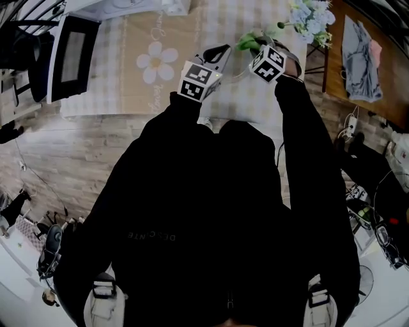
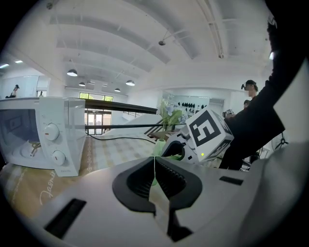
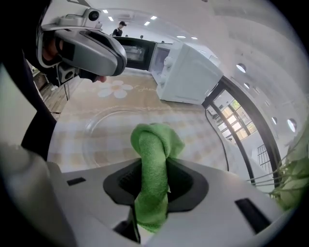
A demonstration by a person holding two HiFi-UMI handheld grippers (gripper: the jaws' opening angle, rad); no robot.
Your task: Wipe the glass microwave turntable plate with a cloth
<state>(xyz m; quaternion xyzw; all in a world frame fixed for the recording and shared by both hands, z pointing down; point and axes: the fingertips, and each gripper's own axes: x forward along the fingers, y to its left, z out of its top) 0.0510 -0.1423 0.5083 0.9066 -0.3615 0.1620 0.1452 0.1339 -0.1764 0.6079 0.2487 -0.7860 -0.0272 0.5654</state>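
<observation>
1. Far left, a white microwave sits on the bench. I can see two knobs on its front in the left gripper view.
2. The bench has a checked cover with a daisy print, just right of the microwave.
3. The left gripper is raised over the bench near the middle. In its own view the jaws are pressed in on a thin clear pane seen edge-on, which I read as the rim of the glass plate.
4. So the plate is held by the left gripper and sits between the two grippers. From the right gripper view I look at its broad face, and the checked cover shows through the glass. It's barely visible in the head view, so I can't place it there.
5. The right gripper is just right of the left one, at about the same height. Its jaws are clamped on a green cloth.
6. The cloth bulges out past the jaw tips as a folded wad and points at the plate's face. I can't tell if it touches the glass.
7. Far right at the bench's back corner there's a bunch of pale flowers, well apart from both grippers.
</observation>
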